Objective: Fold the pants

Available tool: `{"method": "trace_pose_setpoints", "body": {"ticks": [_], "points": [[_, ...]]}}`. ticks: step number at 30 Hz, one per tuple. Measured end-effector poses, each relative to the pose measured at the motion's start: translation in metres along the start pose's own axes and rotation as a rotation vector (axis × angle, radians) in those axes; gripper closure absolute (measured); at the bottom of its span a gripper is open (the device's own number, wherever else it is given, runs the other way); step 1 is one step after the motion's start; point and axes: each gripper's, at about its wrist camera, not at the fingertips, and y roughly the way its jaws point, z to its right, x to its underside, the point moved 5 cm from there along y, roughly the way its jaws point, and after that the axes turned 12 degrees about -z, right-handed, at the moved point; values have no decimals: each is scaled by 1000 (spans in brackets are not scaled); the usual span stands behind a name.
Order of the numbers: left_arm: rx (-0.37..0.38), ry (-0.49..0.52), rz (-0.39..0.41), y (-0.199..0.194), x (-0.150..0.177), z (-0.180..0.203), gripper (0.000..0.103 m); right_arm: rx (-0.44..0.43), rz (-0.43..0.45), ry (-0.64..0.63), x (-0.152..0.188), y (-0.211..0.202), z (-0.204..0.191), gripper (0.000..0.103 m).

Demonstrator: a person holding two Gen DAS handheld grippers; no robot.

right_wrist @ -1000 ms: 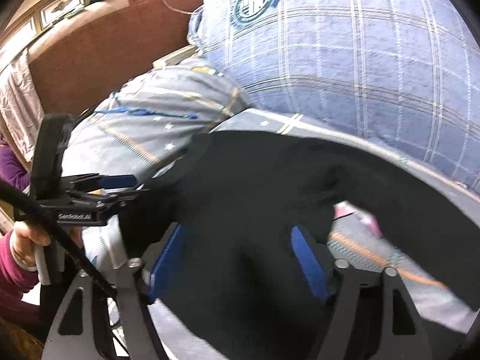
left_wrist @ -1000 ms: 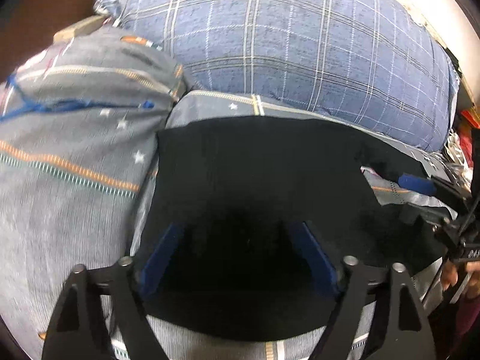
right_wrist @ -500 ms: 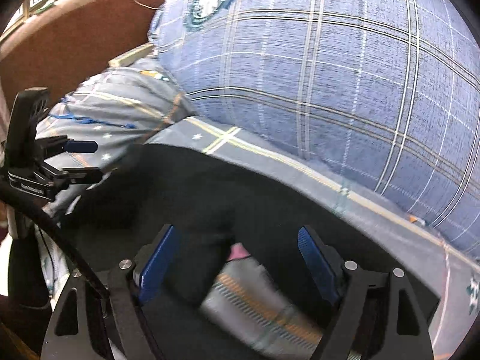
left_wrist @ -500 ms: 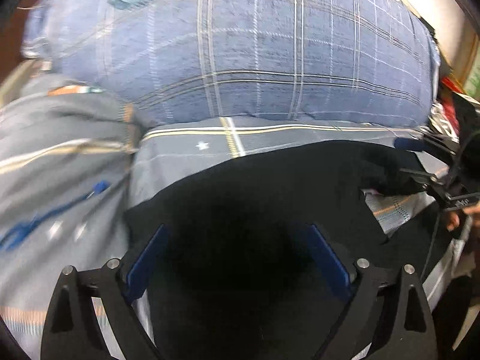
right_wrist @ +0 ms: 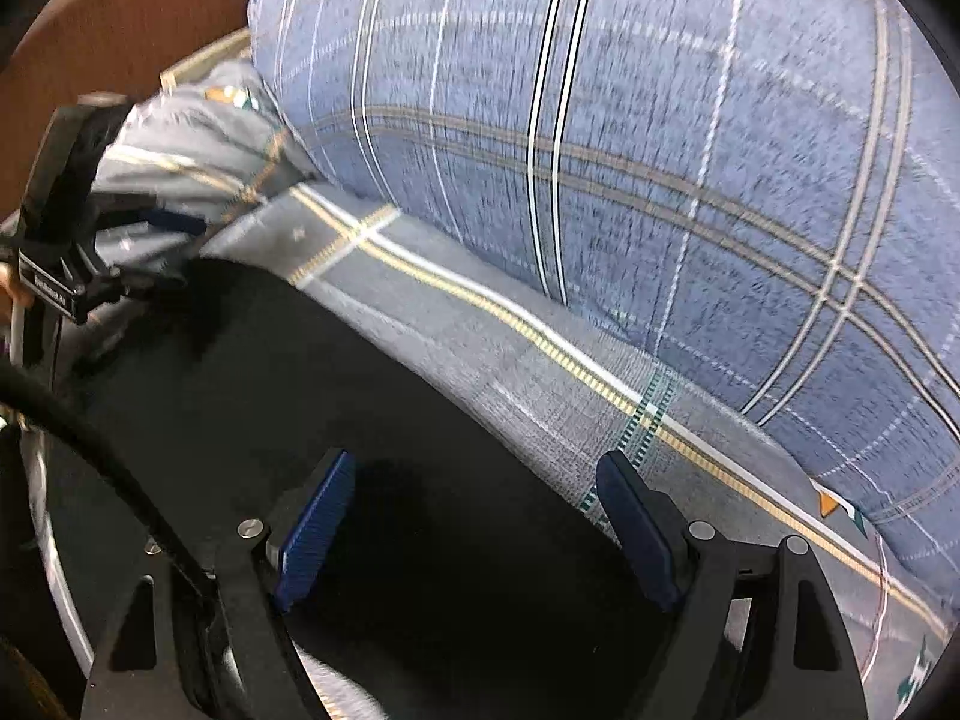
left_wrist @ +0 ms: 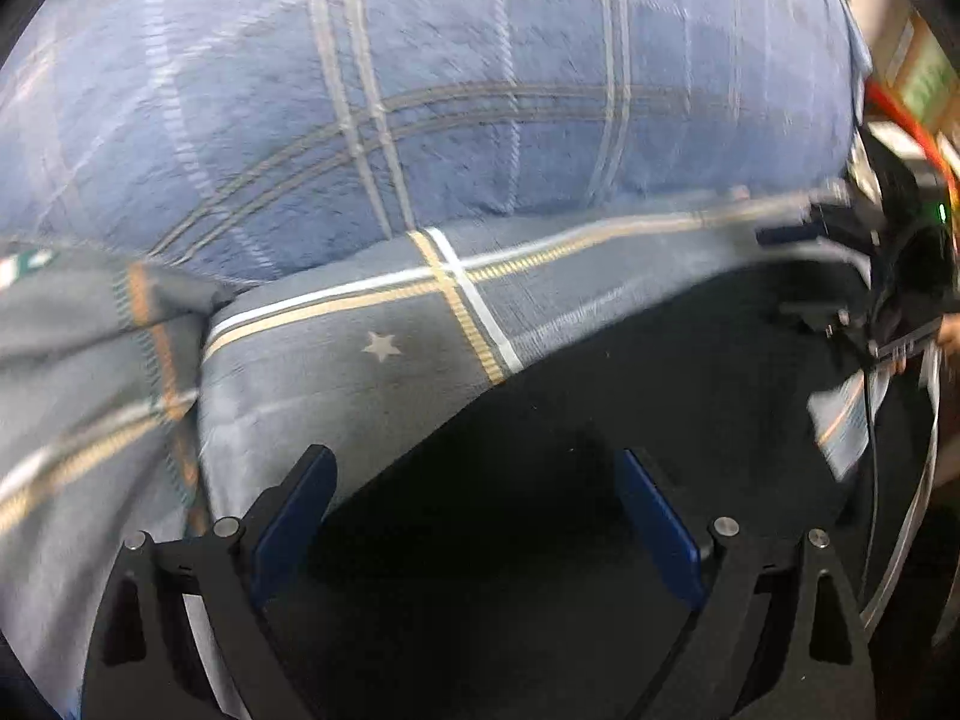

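Both grippers, left gripper (left_wrist: 474, 516) and right gripper (right_wrist: 474, 519), are hovering with jaws spread wide, gripping nothing, over the black pants (left_wrist: 600, 420) lying near on the grey striped bedsheet (left_wrist: 372, 360). Releasing this loosely risks the fold sliding apart. Far behind, a blue plaid quilt (right_wrist: 690, 150) is bulging beside a brown headboard (right_wrist: 120, 18).

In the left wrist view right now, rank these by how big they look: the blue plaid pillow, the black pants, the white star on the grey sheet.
1. Blue plaid pillow, filling the upper half.
2. Black pants, nearly as large; they lie closer to the camera, so this order is unsure.
3. White star on the grey sheet, by far the smallest.
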Motion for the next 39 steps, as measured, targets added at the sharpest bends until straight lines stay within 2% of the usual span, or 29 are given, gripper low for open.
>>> {"method": "trace_pose_setpoints", "body": {"ticks": [2,3,4,5,8,9,10,11,12,13,14,15,17,21,24,27,31,33,36,38,39], "points": [[-26,30,-32,11,-4,0,10,-11,-22,0,0,9,2,16],[-47,44,-51,17,-6,1,10,-41,-39,10,0,14,3,21],[-76,65,-73,24,-9,2,10,-56,-47,10,0,17,4,28],[-84,79,-78,27,-11,3,9,-70,-40,7,1,18,2,40],[-54,102,-45,32,-20,9,7,-67,-9,-6,0,14,-2,74],[-45,92,-34,35,-22,10,7,-42,-3,-13,0,13,-4,82],[-42,80,-24,36,-25,9,10,-22,2,-20,0,12,-6,85],[-24,70,-11,35,-25,10,31,0,10,-29,1,9,-9,90],[20,83,3,29,-24,18,66,28,26,-43,1,5,-13,94],[3,97,21,24,-23,23,81,54,46,-57,2,-2,-16,95],[-77,118,39,18,-21,28,90,74,67,-68,4,-10,-20,96],[-121,133,46,12,-16,34,93,94,86,-76,6,-20,-24,96],[-137,125,77,-6,-6,41,97,124,125,-93,12,-44,-31,97],[-132,106,180,-58,27,60,97,170,215,-131,37,-100,-63,97],[-113,95,251,-92,67,81,97,167,262,-151,64,-128,-91,97],[-41,58,285,-108,127,106,97,152,287,-176,103,-145,-123,97],[87,-40,254,-84,188,117,97,93,248,-161,166,-132,-157,97],[95,-108,234,-66,218,120,97,30,195,-108,194,-109,-166,97],[124,-195,215,-54,239,118,97,7,139,-52,216,-80,-169,97],[129,-259,242,-60,250,111,96,18,116,-6,223,-68,-168,97],[119,-276,252,-64,253,107,92,5,128,21,225,-69,-170,94]]}}
